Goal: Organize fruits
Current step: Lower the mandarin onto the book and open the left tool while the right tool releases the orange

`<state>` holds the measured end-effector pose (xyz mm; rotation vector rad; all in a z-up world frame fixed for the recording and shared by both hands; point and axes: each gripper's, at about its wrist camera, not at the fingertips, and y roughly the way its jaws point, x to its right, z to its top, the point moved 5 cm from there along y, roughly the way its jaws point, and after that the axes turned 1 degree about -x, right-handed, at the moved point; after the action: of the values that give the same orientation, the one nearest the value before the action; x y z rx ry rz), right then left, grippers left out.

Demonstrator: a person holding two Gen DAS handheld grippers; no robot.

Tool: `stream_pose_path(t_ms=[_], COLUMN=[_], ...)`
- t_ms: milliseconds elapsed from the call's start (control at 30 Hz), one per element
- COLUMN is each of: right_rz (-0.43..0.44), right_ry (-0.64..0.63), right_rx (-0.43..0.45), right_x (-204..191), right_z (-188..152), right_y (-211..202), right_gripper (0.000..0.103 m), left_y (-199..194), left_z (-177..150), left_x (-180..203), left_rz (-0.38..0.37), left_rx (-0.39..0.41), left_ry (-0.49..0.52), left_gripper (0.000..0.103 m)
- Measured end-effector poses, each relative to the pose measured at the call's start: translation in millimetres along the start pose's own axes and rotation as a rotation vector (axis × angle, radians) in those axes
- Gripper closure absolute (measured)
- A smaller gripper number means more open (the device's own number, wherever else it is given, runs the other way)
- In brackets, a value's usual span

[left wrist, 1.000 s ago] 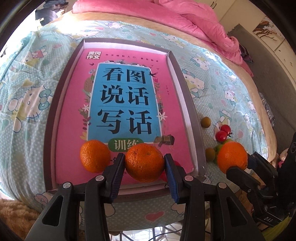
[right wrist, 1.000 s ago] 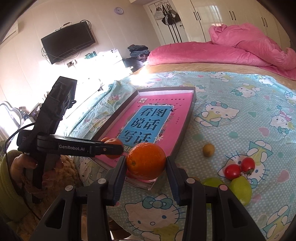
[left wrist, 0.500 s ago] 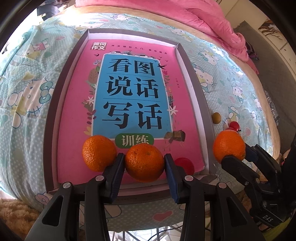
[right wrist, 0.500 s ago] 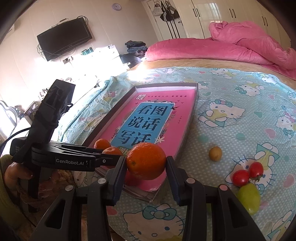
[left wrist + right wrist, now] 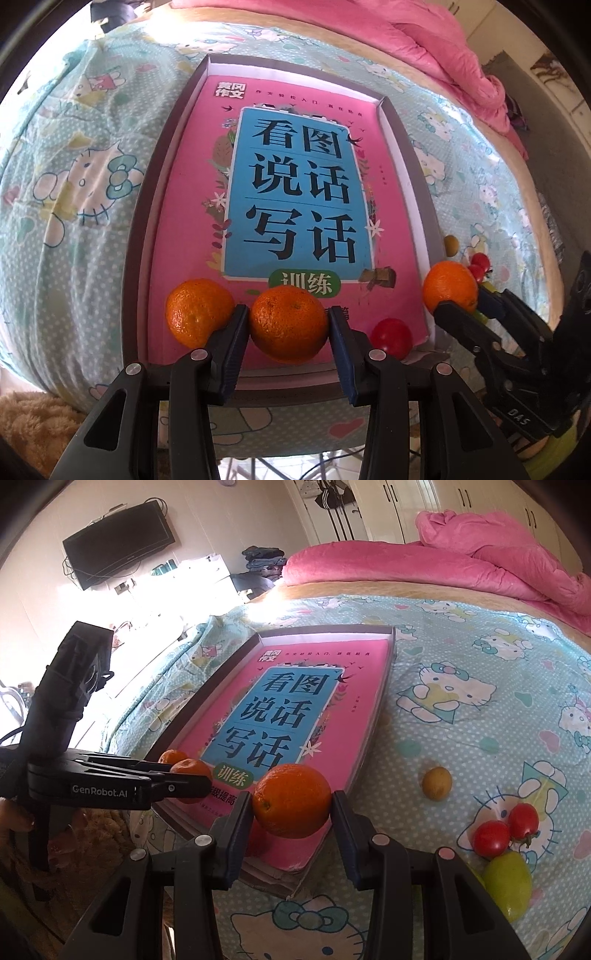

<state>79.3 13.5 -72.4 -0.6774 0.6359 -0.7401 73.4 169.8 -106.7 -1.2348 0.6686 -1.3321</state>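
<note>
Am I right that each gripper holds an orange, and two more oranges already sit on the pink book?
Not quite: only one orange sits free on the pink book, as the left wrist view shows. The left gripper and right gripper do each hold an orange.

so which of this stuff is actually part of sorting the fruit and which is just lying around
Part of the job:
- left gripper, shut on a mandarin
- right gripper, shut on an orange
- second mandarin and a cherry tomato on the pink book in the tray
- loose fruit on the bedsheet: two cherry tomatoes, green fruit, small yellow-brown fruit

Lying about:
- pink duvet
- television
</note>
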Motion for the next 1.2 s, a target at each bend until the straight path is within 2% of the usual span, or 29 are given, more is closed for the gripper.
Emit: stream_pose_path(t_ms=[300, 567, 800, 1200], right_rz=[-0.010, -0.008, -0.018, -0.013], right_ry=[-0.072, -0.067, -0.061, -0.060], right_rx=[0.016, -0.015, -0.062, -0.064], right_x=[-14.5, -19.0, -18.0, -19.0], right_z=[5.6, 9.0, 2.9, -1.3], right_y=[2.6, 20.3, 33.9, 32.1], right_gripper=[0.060, 0.060, 0.060, 0.059], left_y=[-5.6, -11.9, -2.6, 1.2], left_z=[0.2, -1.4, -5.5, -6.0], left_x=[-4.7, -12.1, -5.0, -1.3], left_rz=[0.029, 0.031, 0.044, 0.070], left_rx=[0.009, 0.017, -0.011, -0.009], left_ry=[-0.005, -0.013, 0.011, 0.033], left_gripper=[0.059, 0.059, 0.058, 0.058])
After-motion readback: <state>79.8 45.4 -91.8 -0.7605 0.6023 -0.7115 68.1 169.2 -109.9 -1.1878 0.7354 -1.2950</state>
